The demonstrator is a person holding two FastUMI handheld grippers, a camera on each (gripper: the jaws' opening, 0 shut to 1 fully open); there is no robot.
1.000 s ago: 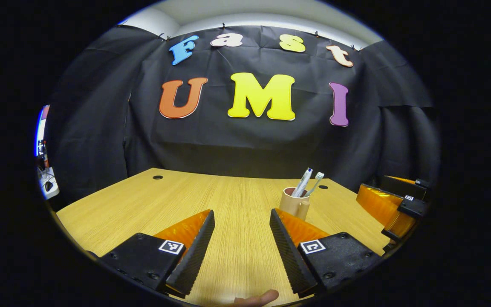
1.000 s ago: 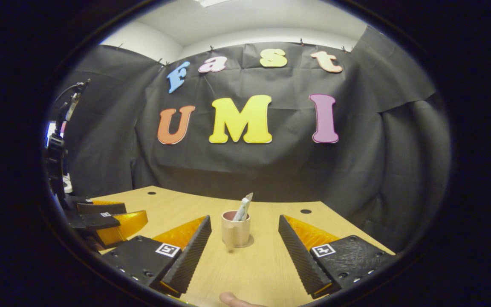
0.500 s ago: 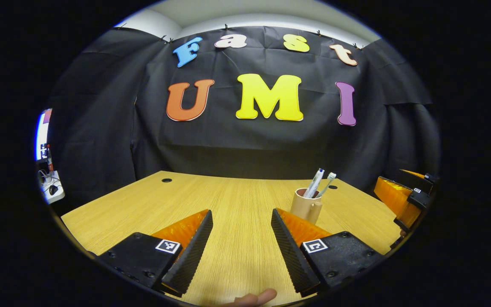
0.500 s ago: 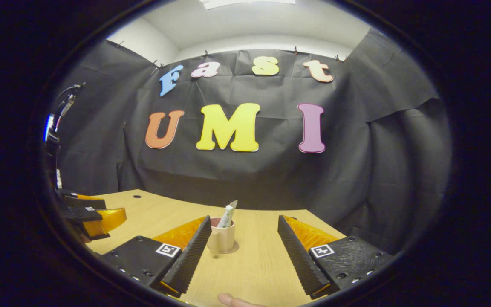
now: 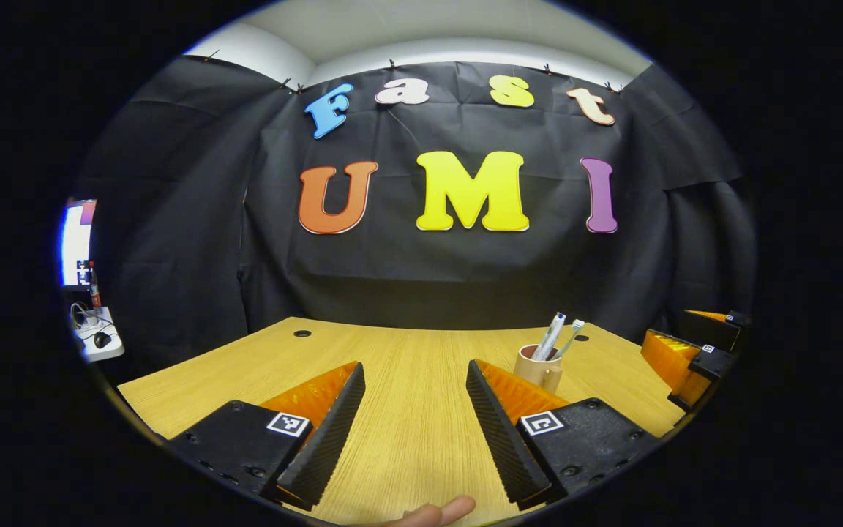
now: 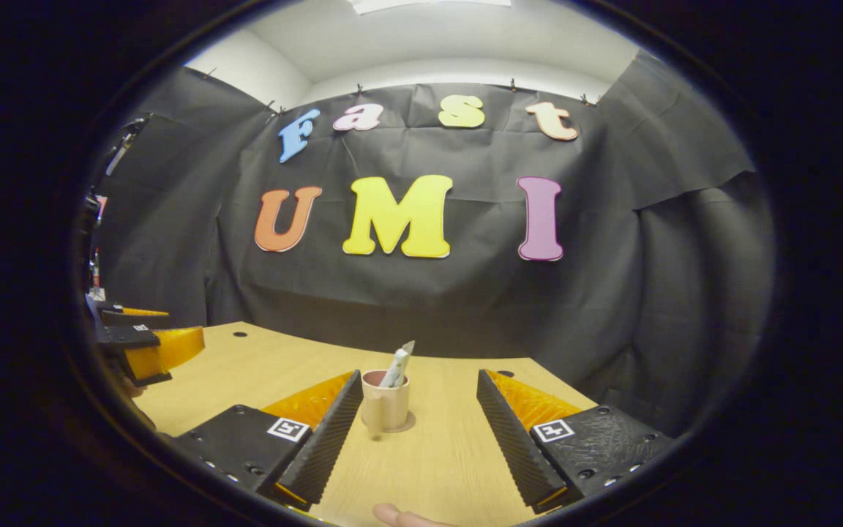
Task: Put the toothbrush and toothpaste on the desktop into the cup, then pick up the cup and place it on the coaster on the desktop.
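From my station I take the cup (image 6: 385,399) as my landmark: it stands upright on the wooden desktop (image 6: 436,468), seated on a round coaster (image 6: 408,423) whose edge peeks out at the cup's base on the side toward the far wall. In the right gripper view my right gripper (image 6: 420,421) sits back from the cup with its fingers spread wide and nothing between them — the cup stands beyond the tips, nearer my left-hand finger than the other, and not touched by either. A toothpaste tube (image 6: 397,364) leans out of the cup's mouth. In the left gripper view the same cup (image 5: 538,367) appears past the tip of my left gripper's right-hand finger, handle turned toward me, with the tube (image 5: 550,336) and a slim toothbrush (image 5: 570,335) both slanting up out of it, the brush on the side away from me. My left gripper (image 5: 416,411) also has its fingers held wide apart over bare desktop (image 5: 407,439), gripping nothing and well apart from the cup. Beyond the cup in that view I see the right gripper (image 5: 688,359) at the desk's edge; in the right gripper view the left gripper (image 6: 145,344) shows far off to the cup's other side. A fingertip (image 5: 436,510) of the holding hand shows at the bottom edge.
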